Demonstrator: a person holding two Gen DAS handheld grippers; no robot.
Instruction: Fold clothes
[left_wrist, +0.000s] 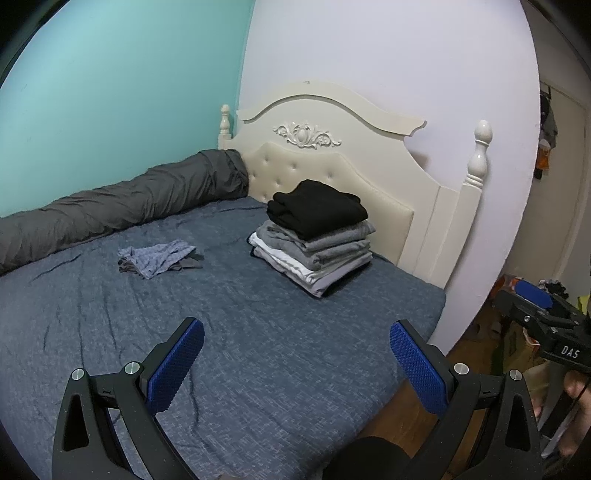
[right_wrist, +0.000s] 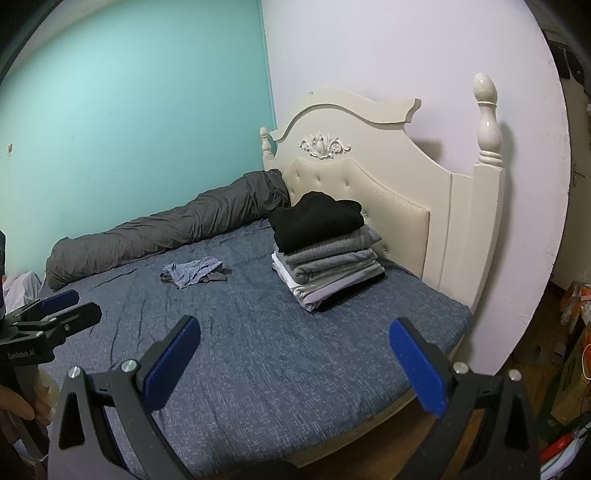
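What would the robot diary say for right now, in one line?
left gripper: open, empty | right gripper: open, empty | folded stack: by headboard | crumpled clothes: unfolded, mid-bed

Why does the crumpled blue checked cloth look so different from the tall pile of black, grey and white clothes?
The crumpled blue checked cloth lies flat and messy, unfolded; the pile of black, grey and white clothes is neatly folded and stacked high. The cloth sits mid-bed, the pile near the cream headboard. Both rest on the blue bedsheet.
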